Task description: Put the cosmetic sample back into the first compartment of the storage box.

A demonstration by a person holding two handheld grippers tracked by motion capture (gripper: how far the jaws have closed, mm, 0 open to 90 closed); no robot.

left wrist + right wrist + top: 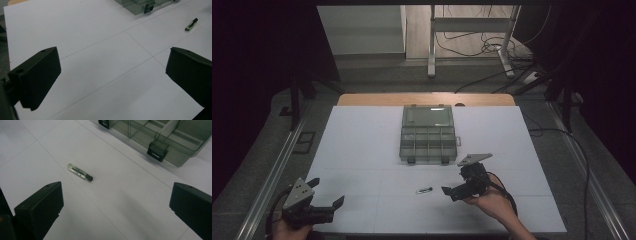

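A small clear stick with a black cap (424,190) lies on the white table sheet (362,145), in front of a smoky clear compartment box (404,145) whose lid lies open at the back. My right gripper (454,181) hovers open just right of the stick, jaws pointing at it. In the right gripper view the stick (80,172) lies ahead between the wide-apart jaws of that gripper (116,187), with the box's latched front wall (175,157) beyond. My left gripper (328,191) is open and empty at the front left corner; the left gripper view shows its jaws (112,53) and the stick (191,24) far off.
The box's compartments look empty as far as I can tell. A wooden table edge (427,98) runs behind the sheet. Metal rails (272,170) flank the table. Beyond it are desk legs (431,45) and cables on the floor.
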